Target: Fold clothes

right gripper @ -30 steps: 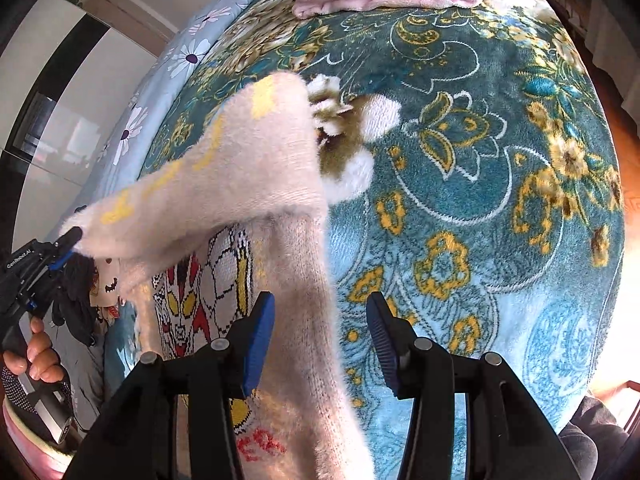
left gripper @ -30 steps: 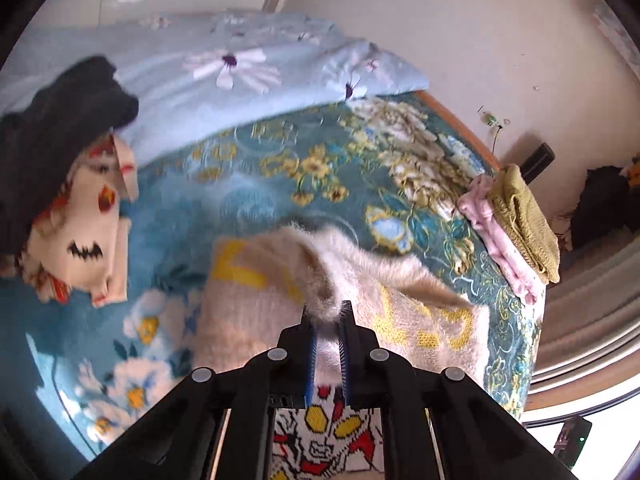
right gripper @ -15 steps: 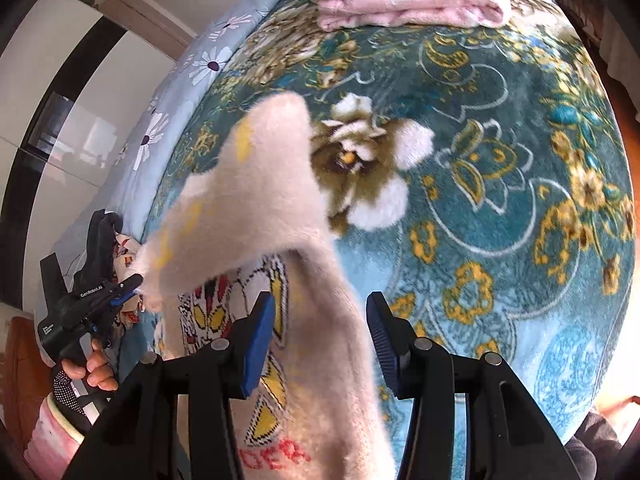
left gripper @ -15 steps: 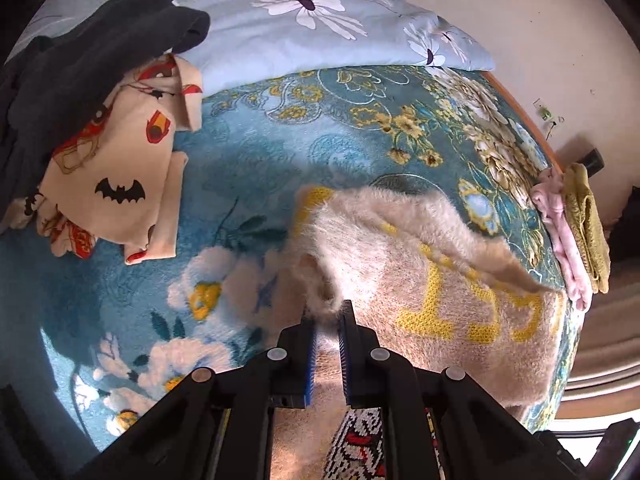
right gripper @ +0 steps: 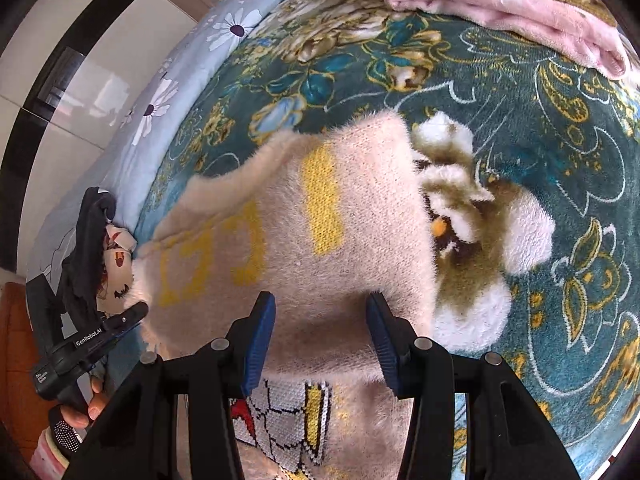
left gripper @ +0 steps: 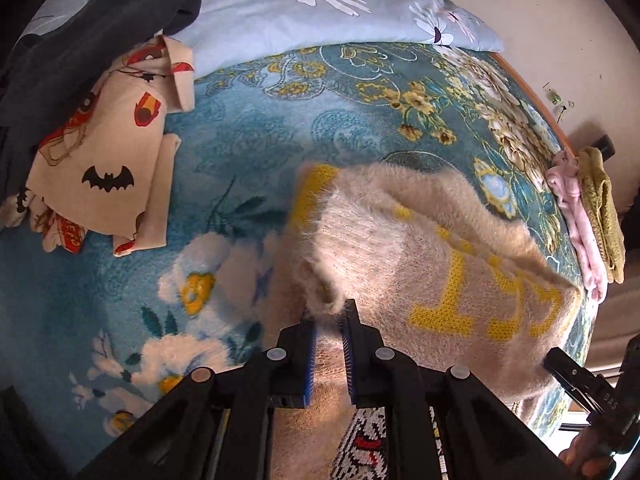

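A fuzzy beige sweater with yellow knit letters is spread on the plush floral blanket. Its edge is pinched by the left gripper; the right gripper is held spread above it. Folded pink and olive clothes are stacked beyond.

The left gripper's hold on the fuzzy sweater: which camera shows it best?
Left wrist view: the left gripper is closed on a bunched fold of the fuzzy sweater, right at frame center. The right wrist view shows that gripper small, at the sweater's far edge.

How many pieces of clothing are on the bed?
5 visible: fuzzy sweater centre, held; bat-print garment and dark garment far left; pink and olive folded right. More may be hidden.
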Available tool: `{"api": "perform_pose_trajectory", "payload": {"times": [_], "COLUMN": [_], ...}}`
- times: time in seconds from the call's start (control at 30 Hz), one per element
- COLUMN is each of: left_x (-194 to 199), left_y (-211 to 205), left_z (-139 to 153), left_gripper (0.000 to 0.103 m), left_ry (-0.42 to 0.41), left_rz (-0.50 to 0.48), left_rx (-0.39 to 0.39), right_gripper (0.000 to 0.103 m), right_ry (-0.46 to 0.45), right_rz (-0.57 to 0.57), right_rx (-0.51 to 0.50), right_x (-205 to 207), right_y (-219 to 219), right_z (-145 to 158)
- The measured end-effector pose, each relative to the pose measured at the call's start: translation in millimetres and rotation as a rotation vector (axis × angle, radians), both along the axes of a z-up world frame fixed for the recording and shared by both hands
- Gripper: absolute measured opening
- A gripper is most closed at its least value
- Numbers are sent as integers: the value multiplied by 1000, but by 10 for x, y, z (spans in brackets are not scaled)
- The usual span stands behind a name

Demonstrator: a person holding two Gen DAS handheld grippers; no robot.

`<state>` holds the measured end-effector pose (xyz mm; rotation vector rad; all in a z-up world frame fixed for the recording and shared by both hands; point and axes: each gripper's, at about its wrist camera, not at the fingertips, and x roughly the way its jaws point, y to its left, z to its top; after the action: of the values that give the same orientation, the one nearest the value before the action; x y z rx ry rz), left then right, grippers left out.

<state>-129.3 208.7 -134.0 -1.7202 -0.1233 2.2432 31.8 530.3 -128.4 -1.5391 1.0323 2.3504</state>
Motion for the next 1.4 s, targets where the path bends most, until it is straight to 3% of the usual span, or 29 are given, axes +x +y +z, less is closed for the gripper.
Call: {"api": "perform_pose_trajectory", "payload": {"times": [0.3, 0.43, 0.53, 0.57, 0.6, 0.63, 0.7, 0.83, 1.07, 1.23, 1.3, 1.37, 1.4], "left_x": [-46, -2, 86, 124, 161, 199, 299, 564, 1091, 1431, 1559, 1685, 1748], "left_y": [125, 22, -141, -196, -251, -305, -398, -603, -795, -973, -1053, -1131, -1170], "left_z": [-78, -26, 8, 3, -3, -8, -106, -402, -468, -492, -519, -567, -591], "left_gripper": [16, 18, 23, 24, 28, 40, 49, 49, 49, 49, 47, 47, 47], "left_ry": [-9, -50, -84, -94, -103, -113, -145, -245, -316, -377, -411, -454, -475], "left_rz": [1, 1, 13, 18, 22, 27, 28, 42, 4, 4, 23, 57, 73], "left_rx": [-59, 12, 91, 102, 113, 124, 94, 75, 200, 266, 299, 336, 354], "right_gripper": [49, 49, 49, 54, 57, 58, 58, 58, 58, 58, 49, 30, 25], "right_ry": [11, 52, 111, 120, 113, 102, 74, 33, 33, 17, -4, -21, -29], "right_rz": [-18, -32, -91, -113, -134, -156, -173, -181, -174, -135, -124, -122, -122], "right_rx": [-68, -84, -128, -138, -144, -151, -197, -289, -450, -502, -485, -472, -469], "right_x": [21, 180, 519, 644, 768, 890, 1120, 1507, 1704, 1802, 1830, 1868, 1892], "right_y": [134, 125, 151, 159, 153, 138, 84, -116, -343, -517, -555, -569, -571], "right_z": [-112, -17, 36, 38, 26, -4, -128, -384, -474, -487, -467, -454, -450]}}
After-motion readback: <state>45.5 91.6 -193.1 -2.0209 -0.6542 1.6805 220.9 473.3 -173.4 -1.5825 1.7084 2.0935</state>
